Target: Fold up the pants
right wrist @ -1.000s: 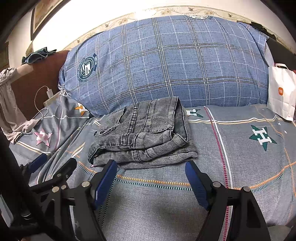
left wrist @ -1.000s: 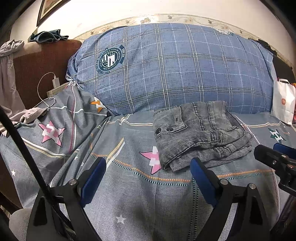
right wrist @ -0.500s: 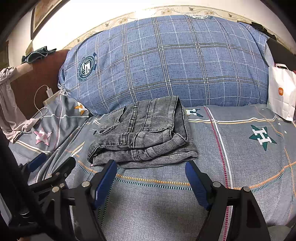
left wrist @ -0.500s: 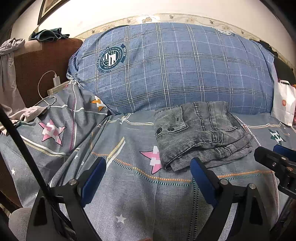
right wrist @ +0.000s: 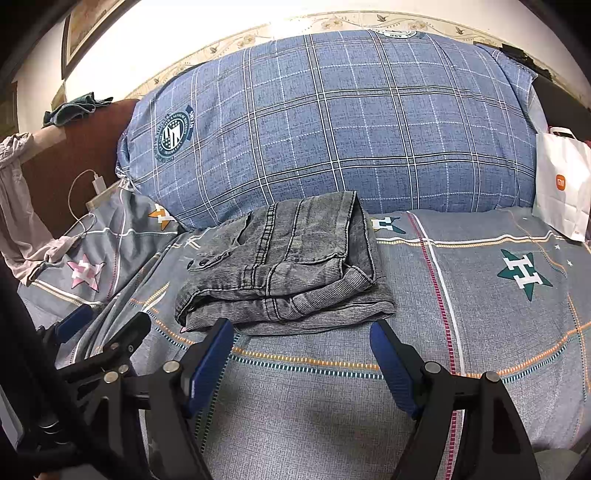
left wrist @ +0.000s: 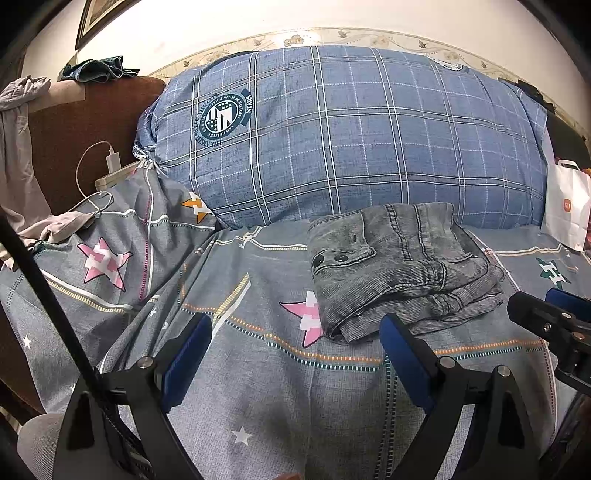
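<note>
One container only: white paper bag [right wrist: 561, 188] with orange logo, standing at far right of bed against blue plaid pillow [right wrist: 332, 122]; contents not visible from either view.

Compared with a second ago: nearly identical. Pants [right wrist: 284, 266] in same spot, same folded shape. Left view shifted very slightly, pillow crest a touch further right in frame. Both grippers same spread as before.

Left gripper [left wrist: 295, 354]: jaws wide apart, holding nothing, hovering over grey patterned bedsheet [left wrist: 258, 387] just in front of pants [left wrist: 399, 273]. Right pad's tip overlapping near edge of pants in left view; contact cannot tell.

Right gripper [right wrist: 301, 354]: jaws wide apart, holding nothing, just short of pants' near edge. Left pad's tip close to folded hem; contact cannot tell.

Pants: grey denim, folded into compact stack, lying on bedsheet at foot of plaid pillow, far edge touching or nearly touching it. Two buttons on flap facing left.

Around: brown headboard [left wrist: 92, 122] at left, green cloth [left wrist: 98, 68] on top, white charger and cable [left wrist: 110, 162] hanging down, pinkish garment [left wrist: 18, 147] draped at far left. Picture frame corner [left wrist: 99, 18] on wall.
</note>
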{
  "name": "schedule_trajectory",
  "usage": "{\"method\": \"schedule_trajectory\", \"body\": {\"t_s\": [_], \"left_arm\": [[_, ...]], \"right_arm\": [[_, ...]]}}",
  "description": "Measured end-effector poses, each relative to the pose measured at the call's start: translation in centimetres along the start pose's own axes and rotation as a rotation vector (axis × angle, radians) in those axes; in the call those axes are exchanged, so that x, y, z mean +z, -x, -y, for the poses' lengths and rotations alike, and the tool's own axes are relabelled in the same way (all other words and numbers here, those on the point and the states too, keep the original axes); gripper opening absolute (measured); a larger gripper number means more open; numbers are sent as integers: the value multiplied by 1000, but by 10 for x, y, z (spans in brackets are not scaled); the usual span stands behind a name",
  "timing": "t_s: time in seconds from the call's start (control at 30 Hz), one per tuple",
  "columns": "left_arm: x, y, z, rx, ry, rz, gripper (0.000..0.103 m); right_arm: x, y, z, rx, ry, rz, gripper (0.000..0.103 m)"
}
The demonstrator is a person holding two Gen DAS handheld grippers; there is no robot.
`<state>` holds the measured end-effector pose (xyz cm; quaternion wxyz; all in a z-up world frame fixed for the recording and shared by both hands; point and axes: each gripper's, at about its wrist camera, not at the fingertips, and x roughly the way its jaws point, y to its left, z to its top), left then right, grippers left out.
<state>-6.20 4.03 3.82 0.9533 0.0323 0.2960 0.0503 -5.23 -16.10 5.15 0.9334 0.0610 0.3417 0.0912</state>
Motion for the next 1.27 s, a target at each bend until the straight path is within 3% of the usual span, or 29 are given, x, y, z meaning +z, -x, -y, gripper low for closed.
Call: {"method": "schedule_trajectory", "body": {"t_s": [1.27], "left_arm": [[-1, -1, 3, -3, -31, 17, 92]], "right_arm": [[2, 1, 0, -5, -17, -4, 79]]}}
